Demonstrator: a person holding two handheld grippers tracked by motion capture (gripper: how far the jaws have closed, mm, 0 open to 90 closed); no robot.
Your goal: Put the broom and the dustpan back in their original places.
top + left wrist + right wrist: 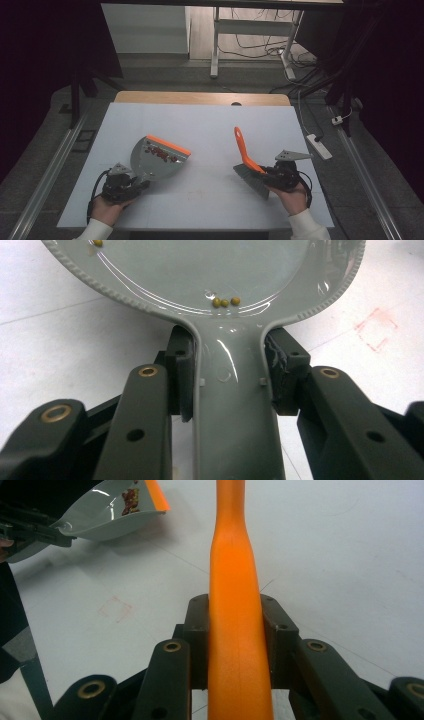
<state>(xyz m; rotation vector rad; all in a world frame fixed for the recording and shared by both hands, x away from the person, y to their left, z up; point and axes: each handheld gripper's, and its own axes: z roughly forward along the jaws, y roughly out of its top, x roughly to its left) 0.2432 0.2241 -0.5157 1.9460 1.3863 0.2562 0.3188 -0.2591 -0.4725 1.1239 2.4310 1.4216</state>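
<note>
Near the front edge of the white table [210,125], toward its left corner, the left gripper [131,183] is clamping its jaws on the grey handle of the dustpan [157,159]. The pan is sitting a little farther in, its orange lip [168,145] pointing toward the far edge. It is holding a scatter of small red bits [161,152] and, near the handle, a few tiny yellow-green beads [225,302]. Toward the front right corner, the right gripper [267,172] is squeezing shut on the orange handle of the brush [244,149], which is tilting up and away, its grey bristles [251,180] touching the table.
</note>
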